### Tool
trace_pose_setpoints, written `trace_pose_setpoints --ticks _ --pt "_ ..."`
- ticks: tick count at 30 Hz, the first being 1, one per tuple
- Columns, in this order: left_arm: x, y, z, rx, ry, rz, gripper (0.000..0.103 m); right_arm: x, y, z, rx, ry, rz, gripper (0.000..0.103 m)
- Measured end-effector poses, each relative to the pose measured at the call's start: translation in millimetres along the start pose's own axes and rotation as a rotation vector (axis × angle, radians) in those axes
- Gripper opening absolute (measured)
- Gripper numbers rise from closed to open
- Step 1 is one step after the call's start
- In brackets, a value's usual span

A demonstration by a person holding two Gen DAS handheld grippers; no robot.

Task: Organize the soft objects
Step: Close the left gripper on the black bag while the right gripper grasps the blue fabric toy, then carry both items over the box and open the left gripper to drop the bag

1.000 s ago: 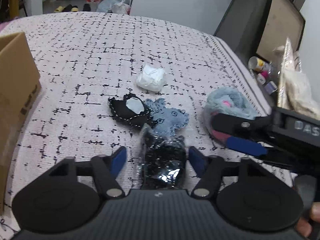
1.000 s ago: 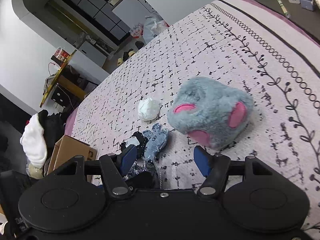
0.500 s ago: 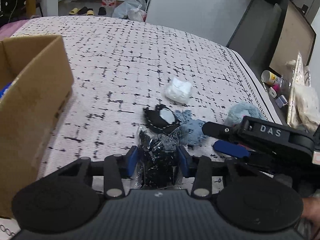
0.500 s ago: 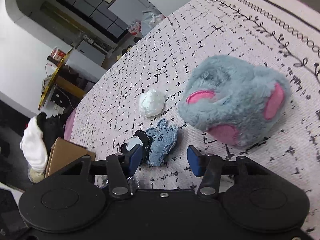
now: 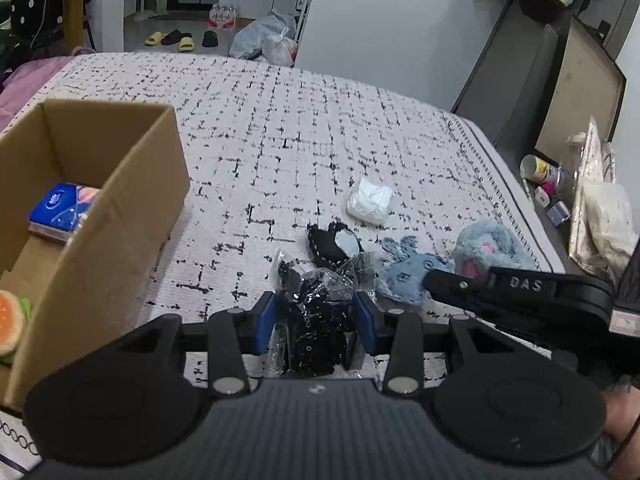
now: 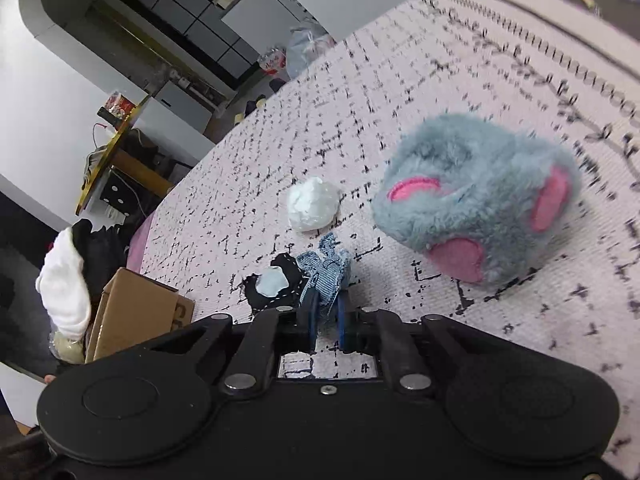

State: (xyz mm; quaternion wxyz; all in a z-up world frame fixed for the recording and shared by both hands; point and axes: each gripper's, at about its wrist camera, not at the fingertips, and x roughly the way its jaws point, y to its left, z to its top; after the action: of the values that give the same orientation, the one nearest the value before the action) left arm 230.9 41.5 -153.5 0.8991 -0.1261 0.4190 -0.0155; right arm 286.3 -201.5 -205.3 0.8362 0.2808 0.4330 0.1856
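1. Your left gripper [image 5: 316, 320] pinches the clear bag of black bits [image 5: 316, 312] above the bedspread [image 5: 300, 128], beside the cardboard box [image 5: 120, 200].
2. Your right gripper [image 6: 325, 322] squeezes the denim toy [image 6: 326, 276] near the grey plush [image 6: 476, 204].

A bed [image 5: 304, 128] with a black-flecked white cover fills the view. Beyond its far edge, yellow and black slippers [image 5: 176, 38] lie on the floor beside tied plastic bags [image 5: 266, 42]. A yellow-edged table [image 6: 112, 152] stands further off.
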Motion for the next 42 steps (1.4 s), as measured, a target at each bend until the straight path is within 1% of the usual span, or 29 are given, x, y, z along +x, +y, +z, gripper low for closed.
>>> trace_pose_setpoints --ticks 7,14,27,32,42 --pt "-26 3 1 -0.009 -0.050 -0.026 0.041 -28 21 -2 -0.061 -0.039 -0.038 0.009" --pt "-50 11 6 -0.011 -0.097 -0.049 0.041 -50 51 -1 -0.138 -0.080 -0.043 0.009" --pt "-91 28 17 -0.010 -0.174 -0.077 0.041 -67 90 -10 -0.204 -0.097 -0.047 0.009" --pt "-103 39 24 -0.014 -0.194 -0.072 0.041 -69 104 -12 -0.227 -0.100 -0.036 0.009" --pt "-112 73 35 -0.069 -0.209 -0.024 0.042 -62 135 -16 -0.272 -0.090 -0.009 0.009"
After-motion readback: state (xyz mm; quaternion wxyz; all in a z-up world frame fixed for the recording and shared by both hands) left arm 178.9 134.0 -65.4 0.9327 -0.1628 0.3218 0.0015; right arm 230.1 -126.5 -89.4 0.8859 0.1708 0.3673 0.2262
